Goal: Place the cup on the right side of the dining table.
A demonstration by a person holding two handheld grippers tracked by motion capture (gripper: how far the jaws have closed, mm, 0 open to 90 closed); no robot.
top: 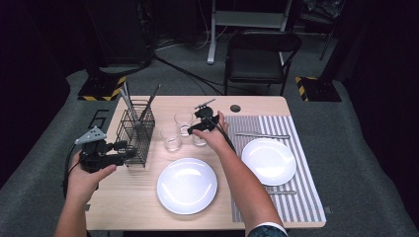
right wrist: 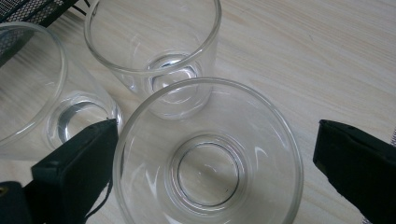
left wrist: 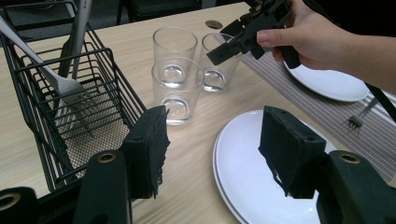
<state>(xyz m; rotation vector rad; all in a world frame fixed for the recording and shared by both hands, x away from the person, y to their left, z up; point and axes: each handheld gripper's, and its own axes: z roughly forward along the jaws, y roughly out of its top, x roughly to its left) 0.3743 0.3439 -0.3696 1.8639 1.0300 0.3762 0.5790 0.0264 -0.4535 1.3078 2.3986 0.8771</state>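
Three clear empty glasses stand upright together mid-table: one near the basket (top: 173, 140), one behind it (top: 184, 121), and one under my right hand (top: 199, 139). My right gripper (top: 200, 129) hangs open over that last glass (right wrist: 208, 84). In the right gripper view its black jaws stand wide on either side of the rim, apart from it. The other two glasses (right wrist: 154, 46) (right wrist: 32, 93) crowd close behind. My left gripper (top: 127, 149) is open and holds nothing, low beside the black wire basket (top: 136, 131). Its jaws (left wrist: 212, 140) point toward the glasses (left wrist: 177, 91) and the right gripper (left wrist: 229, 44).
The basket (left wrist: 70, 116) holds a fork and other utensils standing up. A white plate (top: 187, 185) lies near the front edge. A second plate (top: 269, 160) sits on a striped placemat (top: 306, 197) with a knife (top: 262, 135) behind it and a fork (left wrist: 362, 116) beside it. A black chair (top: 259, 54) stands beyond the table.
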